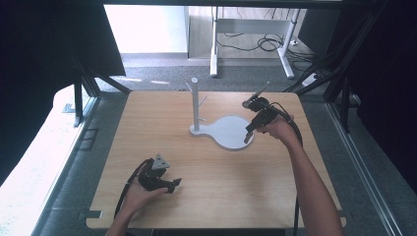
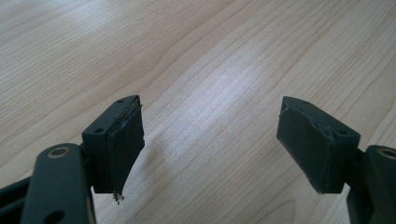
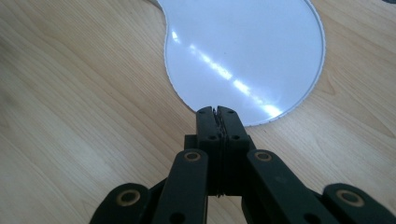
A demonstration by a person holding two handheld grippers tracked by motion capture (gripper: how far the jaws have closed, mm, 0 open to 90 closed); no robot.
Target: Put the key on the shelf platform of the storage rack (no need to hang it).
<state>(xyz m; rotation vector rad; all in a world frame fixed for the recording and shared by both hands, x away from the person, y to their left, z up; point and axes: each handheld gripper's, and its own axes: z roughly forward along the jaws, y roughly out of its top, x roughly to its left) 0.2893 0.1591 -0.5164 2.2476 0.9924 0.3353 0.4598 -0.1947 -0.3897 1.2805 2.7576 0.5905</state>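
Just beyond closed right fingers (image 3: 218,113): white stand base (image 3: 243,46) edge.

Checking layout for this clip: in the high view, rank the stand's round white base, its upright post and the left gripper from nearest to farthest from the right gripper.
1. Round white base, right under the right gripper.
2. Upright post, at the base's left end.
3. Left gripper, at the table's near left.
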